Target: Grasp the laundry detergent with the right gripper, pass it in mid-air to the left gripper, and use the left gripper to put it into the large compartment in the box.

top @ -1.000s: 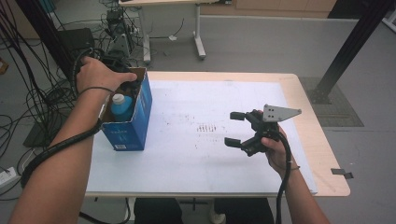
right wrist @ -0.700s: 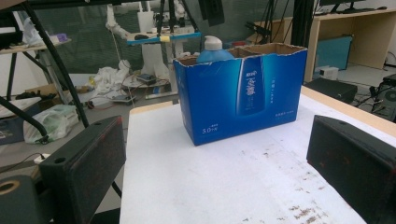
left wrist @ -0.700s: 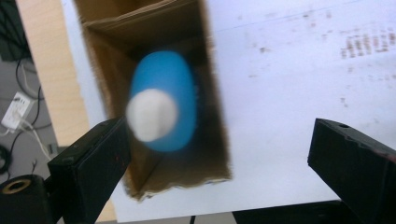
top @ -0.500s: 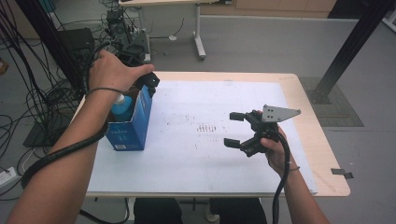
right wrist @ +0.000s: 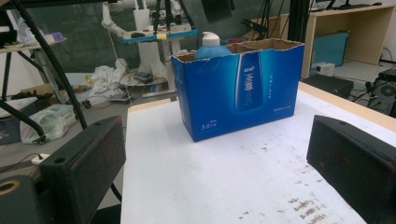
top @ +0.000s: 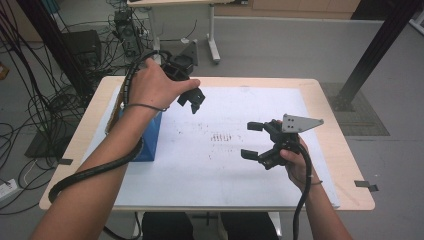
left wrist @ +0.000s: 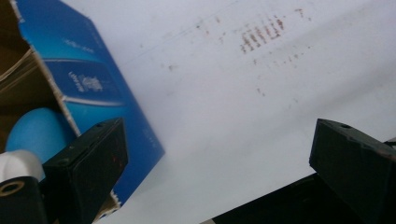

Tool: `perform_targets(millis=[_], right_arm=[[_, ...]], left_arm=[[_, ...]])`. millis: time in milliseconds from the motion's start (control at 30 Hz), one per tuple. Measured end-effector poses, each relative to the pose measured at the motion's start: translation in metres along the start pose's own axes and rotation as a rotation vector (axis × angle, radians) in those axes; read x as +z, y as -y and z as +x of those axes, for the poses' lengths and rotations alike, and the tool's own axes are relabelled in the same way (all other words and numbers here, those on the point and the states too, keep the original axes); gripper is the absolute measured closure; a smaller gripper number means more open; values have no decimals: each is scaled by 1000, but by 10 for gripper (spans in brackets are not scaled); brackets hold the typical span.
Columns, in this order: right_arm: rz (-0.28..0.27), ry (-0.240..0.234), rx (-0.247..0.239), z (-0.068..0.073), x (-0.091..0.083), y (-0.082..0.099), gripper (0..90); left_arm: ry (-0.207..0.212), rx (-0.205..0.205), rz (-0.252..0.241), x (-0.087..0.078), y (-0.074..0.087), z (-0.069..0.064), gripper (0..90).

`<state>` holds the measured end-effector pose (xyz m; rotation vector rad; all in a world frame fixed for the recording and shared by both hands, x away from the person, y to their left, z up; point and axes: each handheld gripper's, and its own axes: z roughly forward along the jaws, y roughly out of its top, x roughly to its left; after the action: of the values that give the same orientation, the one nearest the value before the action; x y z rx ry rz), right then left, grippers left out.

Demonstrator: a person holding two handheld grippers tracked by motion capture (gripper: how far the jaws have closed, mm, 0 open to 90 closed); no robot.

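Note:
A blue carton [top: 148, 137] stands open-topped at the left of the table. A blue bottle with a white cap [right wrist: 210, 46] sits inside it, and the left gripper view shows its shoulder [left wrist: 35, 133] beside the carton wall [left wrist: 93, 79]. My left gripper [top: 192, 98] hangs just right of the carton above the white sheet. Its jaws have just been opening further and stand open with nothing between them [left wrist: 215, 172]. My right gripper [top: 251, 140] hovers open and empty over the sheet at the right, facing the carton [right wrist: 240, 93].
A white sheet [top: 225, 170] with faint brown marks covers most of the wooden table [top: 345, 165]. Cables [top: 30, 115] and dark equipment crowd the floor to the left. A black post [top: 380, 45] rises at the back right.
My left hand has lifted off the carton's top and swung right, out over the sheet. The bottle stays in the carton. The right gripper has not moved.

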<state>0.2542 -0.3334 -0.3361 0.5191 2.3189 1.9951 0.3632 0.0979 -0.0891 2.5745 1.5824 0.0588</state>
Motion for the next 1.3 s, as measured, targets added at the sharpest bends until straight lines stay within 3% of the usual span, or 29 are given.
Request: perform_targets(millis=[267,733,1300], right_arm=[[-1,-2,-3,0,-1,-1,44],[3,-4,-7,0,2,-2,43],[12,1,1,2,1,-2,42]], left_arm=[[21,43,11,14,-2,-15,49],[43,67,43,46,-4,-25,50],[41,68,57,58,-3,-25,50]])
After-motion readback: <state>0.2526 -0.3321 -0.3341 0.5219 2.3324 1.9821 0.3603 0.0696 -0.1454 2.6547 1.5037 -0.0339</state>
